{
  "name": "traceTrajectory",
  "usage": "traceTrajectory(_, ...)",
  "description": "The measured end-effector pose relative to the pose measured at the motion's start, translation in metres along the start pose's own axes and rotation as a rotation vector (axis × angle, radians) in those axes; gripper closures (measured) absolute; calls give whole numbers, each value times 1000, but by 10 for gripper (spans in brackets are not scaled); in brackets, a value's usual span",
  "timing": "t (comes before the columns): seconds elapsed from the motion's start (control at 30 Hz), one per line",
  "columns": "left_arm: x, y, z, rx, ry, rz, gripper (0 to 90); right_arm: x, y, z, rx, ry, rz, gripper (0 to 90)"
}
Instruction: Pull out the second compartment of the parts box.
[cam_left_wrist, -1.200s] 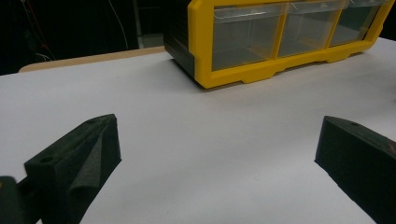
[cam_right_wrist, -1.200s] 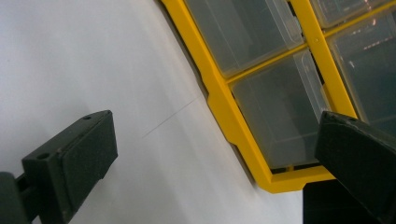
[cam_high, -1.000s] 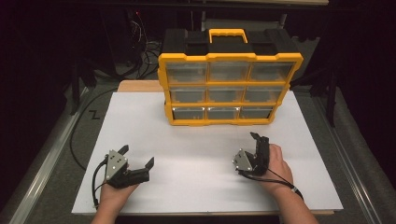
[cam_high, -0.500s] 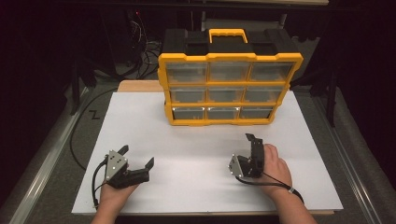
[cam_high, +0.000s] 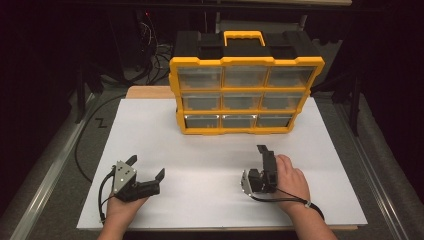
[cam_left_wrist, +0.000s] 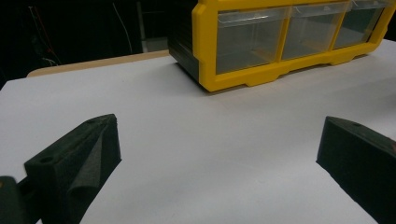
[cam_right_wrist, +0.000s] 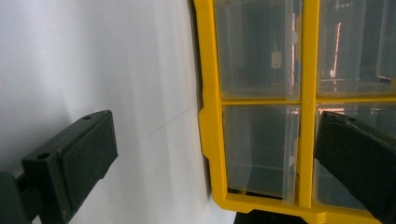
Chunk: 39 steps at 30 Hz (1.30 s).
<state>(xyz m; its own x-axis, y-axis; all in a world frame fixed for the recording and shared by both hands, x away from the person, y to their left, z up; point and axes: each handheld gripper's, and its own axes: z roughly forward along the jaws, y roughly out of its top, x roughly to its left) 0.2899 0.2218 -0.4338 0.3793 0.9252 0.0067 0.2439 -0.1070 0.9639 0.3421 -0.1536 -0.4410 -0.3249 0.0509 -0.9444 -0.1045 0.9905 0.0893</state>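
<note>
The left tool (cam_high: 146, 167) is resting low on the white tabletop (cam_high: 210, 160) near its front left corner, its jaws standing wide apart with nothing between them — in the left gripper view they are framing bare tabletop, with the lower left corner of the yellow organizer (cam_left_wrist: 285, 42) well ahead. The right tool (cam_high: 262, 165) is sitting near the front right, turned on its side in the person's hand (cam_high: 290, 180), jaws likewise spread and empty — its own view is looking sideways at the clear drawers (cam_right_wrist: 259, 51) of the organizer. That organizer is standing upright at the far middle of the tabletop, well apart from both tools, its nine drawers all pushed in and its handle (cam_high: 243, 37) on top.
</note>
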Motion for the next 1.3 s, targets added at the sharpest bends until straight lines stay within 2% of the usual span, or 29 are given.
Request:
traceTrajectory(0.07,0,1,0,12,-1,-2,3,1,2,0,5,2,-12,14)
traceTrajectory(0.3,-3,0,1,12,5,32,3,2,8,1,-5,-35,-44,79)
traceTrajectory(0.4,-3,-1,1,12,3,35,3,2,11,3,-3,-66,-53,165)
traceTrajectory(0.53,-4,-1,1,9,-7,36,3,-2,15,9,-7,-111,-61,205)
traceTrajectory(0.67,-5,-1,3,14,-9,38,3,-7,19,14,17,-147,-61,235)
traceTrajectory(0.83,-5,-1,2,16,-9,48,3,-19,26,19,13,-192,-81,284)
traceTrajectory(1.07,-7,-2,3,23,-27,60,3,-42,34,23,6,-253,-83,313)
traceTrajectory(1.17,-8,-2,4,30,-38,70,3,-52,36,26,7,-265,-69,324)
traceTrajectory(1.3,-9,-2,5,27,-43,74,3,-66,38,27,10,-284,-79,337)
